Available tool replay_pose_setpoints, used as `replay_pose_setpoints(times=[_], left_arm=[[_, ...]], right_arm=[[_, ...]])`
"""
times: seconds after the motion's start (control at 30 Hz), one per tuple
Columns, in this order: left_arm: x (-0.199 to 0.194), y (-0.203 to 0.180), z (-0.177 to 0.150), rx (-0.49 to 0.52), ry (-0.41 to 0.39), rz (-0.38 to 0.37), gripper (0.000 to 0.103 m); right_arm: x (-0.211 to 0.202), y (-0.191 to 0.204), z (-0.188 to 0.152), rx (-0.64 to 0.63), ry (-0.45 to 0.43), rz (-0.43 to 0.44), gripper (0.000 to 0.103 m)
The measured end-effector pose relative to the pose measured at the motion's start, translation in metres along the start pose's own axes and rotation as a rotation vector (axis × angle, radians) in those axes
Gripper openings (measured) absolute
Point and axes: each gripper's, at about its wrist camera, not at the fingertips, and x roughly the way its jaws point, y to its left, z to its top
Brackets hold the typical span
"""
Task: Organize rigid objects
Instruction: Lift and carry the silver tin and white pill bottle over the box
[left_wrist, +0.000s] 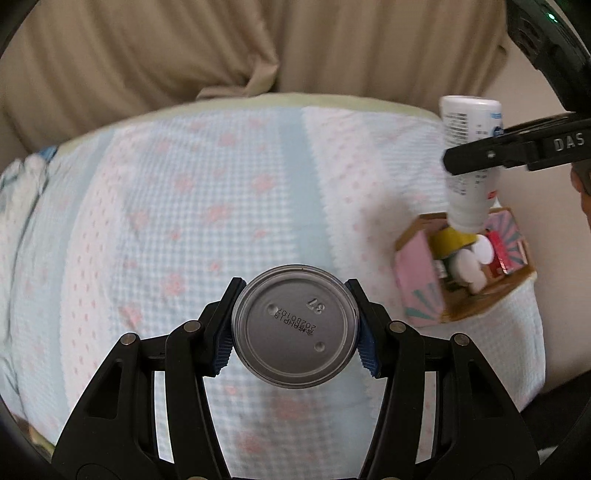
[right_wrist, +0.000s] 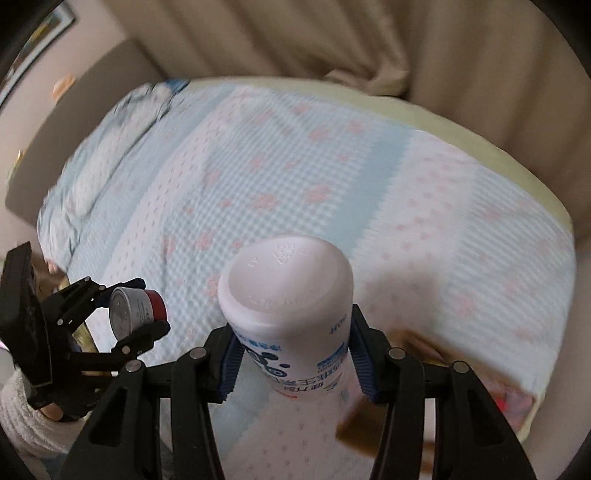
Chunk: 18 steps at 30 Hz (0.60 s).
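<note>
Left gripper pinching can, base to camera; red band seen only from right wrist; right gripper pinching white bottle, inverted above box; checked bedspread beyond

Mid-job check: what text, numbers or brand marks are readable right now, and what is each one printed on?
"DAS": white letters on the right claw arm, left wrist view.
"37" (reads inverted): stamped on the metal can base held in the left claw.
"20280102" (inverted): date code on the same can base; the characters beside it are unclear.
White bottle: blue label print and embossed base marks are too blurred to read.
Cardboard box: no legible text.
</note>
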Motion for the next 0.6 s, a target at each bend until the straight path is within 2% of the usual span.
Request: replay_pose_setpoints(times=[0.13, 0.3, 0.43, 0.6], left_arm=[[-0.016, -0.036, 0.017, 0.033, -0.022, -0.038, 0.051], [-0.016, -0.095, 0.033, 0.074, -0.032, -0.084, 0.051], [-0.001, -0.150, 0.038, 0.133, -0.021, -0.124, 0.051], [0.035, -0.200, 0.041, 0.168, 0.031, -0.162, 0.051]], right_arm=[[-0.050, -0.038, -0.035, 0.086, -0.039, -0.029, 0.048], [-0.094, -0.096, -0.086, 0.215, -0.066, -0.075, 0.048], [-0.110, -0.136, -0.126, 0.299, -0.070, -0.113, 0.048], [-0.109, -0.181, -0.169, 0.394, -0.052, -0.117, 0.048]])
